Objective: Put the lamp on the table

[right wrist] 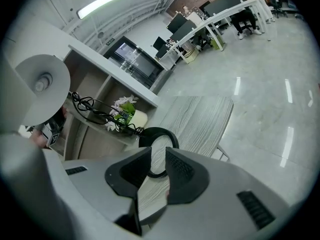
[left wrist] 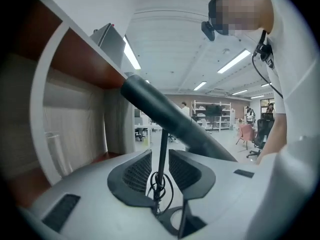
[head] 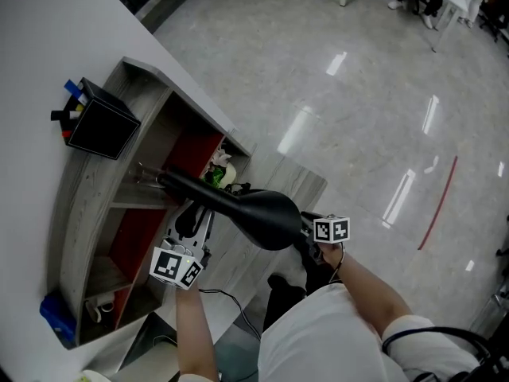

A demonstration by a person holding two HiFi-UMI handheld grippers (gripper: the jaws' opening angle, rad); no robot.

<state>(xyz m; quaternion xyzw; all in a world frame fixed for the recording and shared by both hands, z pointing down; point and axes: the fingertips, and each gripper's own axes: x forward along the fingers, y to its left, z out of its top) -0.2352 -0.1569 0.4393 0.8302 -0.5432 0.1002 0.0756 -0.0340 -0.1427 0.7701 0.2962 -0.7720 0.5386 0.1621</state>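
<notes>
The black lamp hangs in the air in front of the shelf unit. Its round shade (head: 266,217) is at the middle of the head view and its thick arm (head: 187,185) runs left towards the shelves. My left gripper (head: 197,213) is just under that arm. In the left gripper view its jaws stand open (left wrist: 160,159), with a thin black lamp rod (left wrist: 162,149) in the gap and untouched by the pads. My right gripper (head: 306,228) sits behind the shade, shut on the lamp's black ring (right wrist: 158,134). The shade's pale inside (right wrist: 42,86) shows at the left of the right gripper view.
A small grey wood table (head: 298,183) (right wrist: 200,119) stands beside the shelf unit (head: 87,205). On the shelves are a flower pot (head: 221,169) and a tangled black cable (right wrist: 92,109). A black pen box (head: 102,122) sits on top. Beyond is glossy floor (head: 358,94).
</notes>
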